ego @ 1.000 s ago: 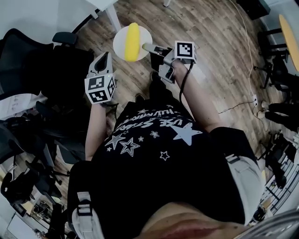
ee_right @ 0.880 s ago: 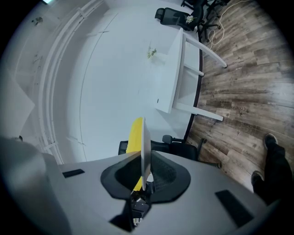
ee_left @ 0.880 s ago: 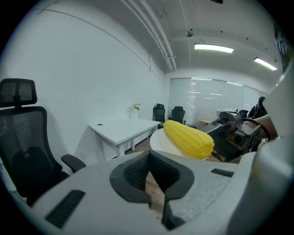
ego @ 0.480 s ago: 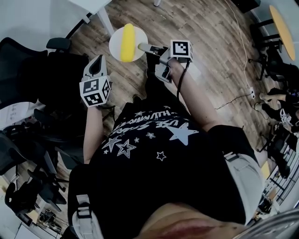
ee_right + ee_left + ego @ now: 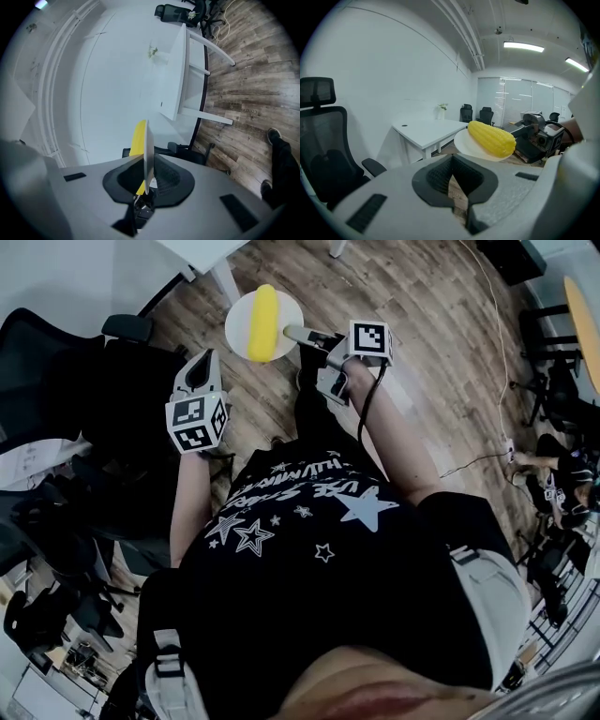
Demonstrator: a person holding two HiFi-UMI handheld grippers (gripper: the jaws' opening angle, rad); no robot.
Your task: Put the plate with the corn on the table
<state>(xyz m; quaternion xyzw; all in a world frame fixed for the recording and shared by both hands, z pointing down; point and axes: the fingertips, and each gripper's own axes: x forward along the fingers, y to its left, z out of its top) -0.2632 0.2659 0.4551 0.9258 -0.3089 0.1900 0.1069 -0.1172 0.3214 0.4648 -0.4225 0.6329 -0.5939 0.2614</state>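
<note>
The plate (image 5: 240,326) with the corn (image 5: 263,322) drifts slightly right, top centre of the head view. It hangs over bare floor, short of the table (image 5: 183,251) at upper left, so the carry isn't finished. The right gripper (image 5: 292,332) pinches its rim, while the left gripper (image 5: 204,367) is pressed together, empty.

The person wears a black short-sleeved T-shirt (image 5: 309,540) printed with white stars and a curved line of white lettering. Pale grey straps (image 5: 489,601) with black buckles sit at both of its shoulders. Below its hem are dark trousers (image 5: 314,413) and a dark shoe (image 5: 274,137). Each hand-held tool has a light grey shell. The left claw (image 5: 206,360) and right claw (image 5: 291,333) have dark ribbed pads. Each carries a cube (image 5: 197,420) of black-and-white square markers. A black cable (image 5: 368,404) runs from the right one towards the shirt.
</note>
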